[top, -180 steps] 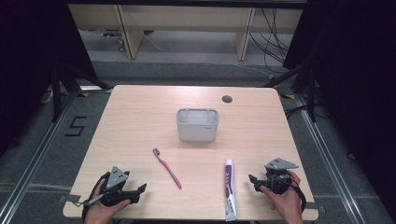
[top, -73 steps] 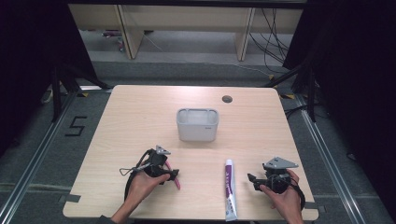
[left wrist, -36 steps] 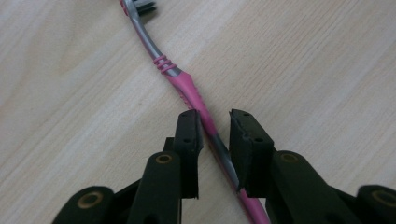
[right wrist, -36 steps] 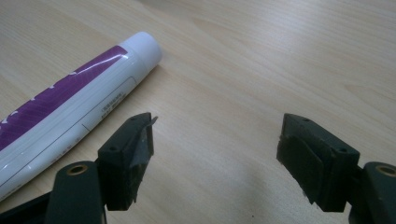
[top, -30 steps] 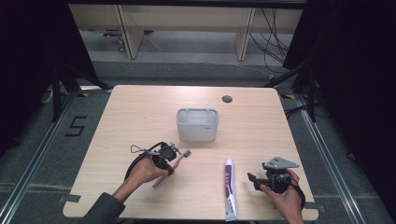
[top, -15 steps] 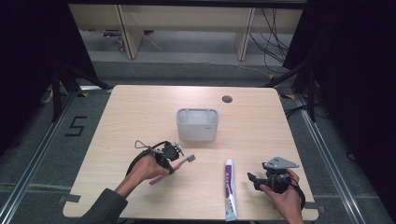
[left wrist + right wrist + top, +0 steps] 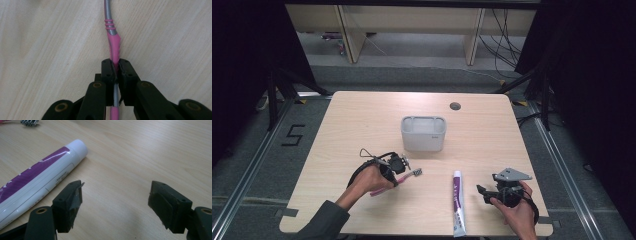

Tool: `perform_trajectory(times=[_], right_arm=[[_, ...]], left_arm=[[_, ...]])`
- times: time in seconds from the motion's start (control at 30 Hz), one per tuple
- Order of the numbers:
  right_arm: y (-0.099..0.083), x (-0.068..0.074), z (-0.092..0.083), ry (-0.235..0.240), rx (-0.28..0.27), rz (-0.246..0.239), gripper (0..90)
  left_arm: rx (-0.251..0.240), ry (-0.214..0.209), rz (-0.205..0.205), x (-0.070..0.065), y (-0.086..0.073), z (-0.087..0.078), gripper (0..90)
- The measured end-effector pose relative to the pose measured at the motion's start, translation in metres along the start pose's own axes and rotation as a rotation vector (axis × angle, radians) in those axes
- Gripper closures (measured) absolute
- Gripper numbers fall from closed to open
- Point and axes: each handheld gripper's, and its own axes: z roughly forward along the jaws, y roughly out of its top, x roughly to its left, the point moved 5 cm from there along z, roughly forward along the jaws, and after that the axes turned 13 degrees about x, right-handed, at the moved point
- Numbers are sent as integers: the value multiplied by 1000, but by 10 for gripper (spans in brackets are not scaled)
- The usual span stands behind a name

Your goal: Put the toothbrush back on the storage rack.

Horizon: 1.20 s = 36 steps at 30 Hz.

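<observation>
A pink and grey toothbrush (image 7: 408, 175) is held just above the table, left of centre, bristle head pointing right. My left gripper (image 7: 397, 165) is shut on its handle; in the left gripper view the pink toothbrush handle (image 7: 114, 47) runs up from between the closed jaws of my left gripper (image 7: 115, 65). A white and purple toothpaste tube (image 7: 457, 200) lies flat near the front edge, its cap (image 7: 78, 147) toward the far side. My right gripper (image 7: 484, 191) rests open to the right of the tube, and in its own view the right gripper (image 7: 115, 195) has nothing between its jaws.
A grey rectangular cup holder (image 7: 423, 133) stands at the table's centre, beyond both grippers. A small dark cable hole (image 7: 455, 106) lies near the far edge. The toothbrush's bristle head (image 7: 29, 122) shows at the top left of the right gripper view. Dark floor surrounds the table.
My left gripper went from the front left to the toothbrush, shut on it, lifted it and swung its head round to the right. The right gripper has stayed still.
</observation>
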Motion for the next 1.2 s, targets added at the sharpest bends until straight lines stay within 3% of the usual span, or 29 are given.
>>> perform_trajectory(times=[0.23,0.4,0.43,0.67,0.73,0.83,0.87,1.0,1.07,1.13,1.17,1.2], right_arm=[[-1,0,-1,-6,10,27,277],[-1,3,-2,11,22,63,278],[-1,1,-2,0,15,43,278],[-2,1,-1,3,15,54,281],[-2,1,-1,3,15,54,281],[-2,1,-1,2,14,53,281],[-2,1,-1,1,15,53,281],[-2,1,-1,1,14,54,281],[-2,0,-1,2,17,52,281],[-2,0,-1,1,15,52,282],[-2,-1,-1,-3,11,39,281],[-2,0,-1,1,19,48,281]], left_arm=[[-18,13,13,-1,0,-5,828],[-71,25,-4,0,-1,-13,830],[-80,21,-10,0,-2,-15,830],[-191,28,-40,8,-7,-40,830],[-203,33,-44,10,-7,-44,830],[-255,24,-78,11,-9,-53,830],[-269,29,-60,14,-9,-55,830],[-316,29,-70,16,-11,-64,830],[-369,32,-94,18,-12,-71,830],[-391,35,-104,19,-12,-73,829],[-421,49,-113,20,-11,-75,830],[-482,52,-143,21,-10,-78,830]])
